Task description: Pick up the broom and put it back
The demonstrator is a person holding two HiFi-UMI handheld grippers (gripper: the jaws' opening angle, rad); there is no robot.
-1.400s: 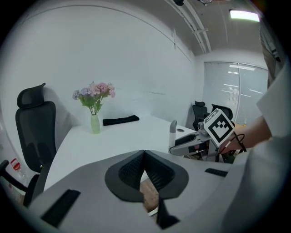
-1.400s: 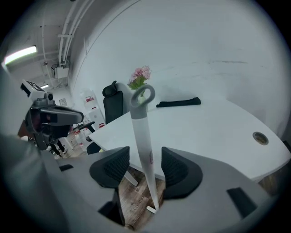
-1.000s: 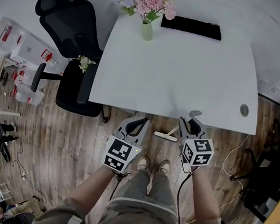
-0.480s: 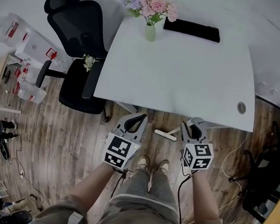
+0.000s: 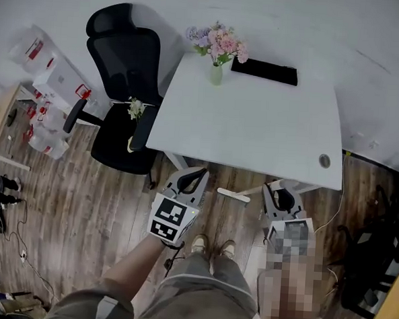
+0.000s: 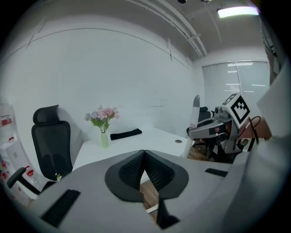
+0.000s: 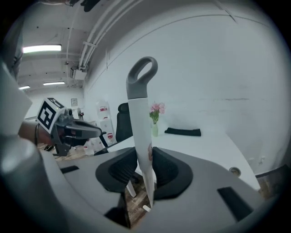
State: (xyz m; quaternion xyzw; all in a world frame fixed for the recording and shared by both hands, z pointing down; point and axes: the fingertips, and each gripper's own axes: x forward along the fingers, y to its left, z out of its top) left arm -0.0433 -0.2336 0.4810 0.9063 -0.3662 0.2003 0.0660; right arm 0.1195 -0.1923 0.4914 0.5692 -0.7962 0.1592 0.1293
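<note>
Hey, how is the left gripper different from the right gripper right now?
The right gripper is clamped on the broom, and its jaws have just been closing on the white handle. The left gripper has its jaws together with nothing between them. The broom handle rises past the right gripper's jaws with its grey loop on top, while the left gripper carries nothing. Both point toward the white table.

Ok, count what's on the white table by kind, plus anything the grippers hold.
Vase of flowers: 1
Flat black case: 1
Broom, in the right gripper, whose jaws have just closed tighter on it: 1
Total: 3
</note>
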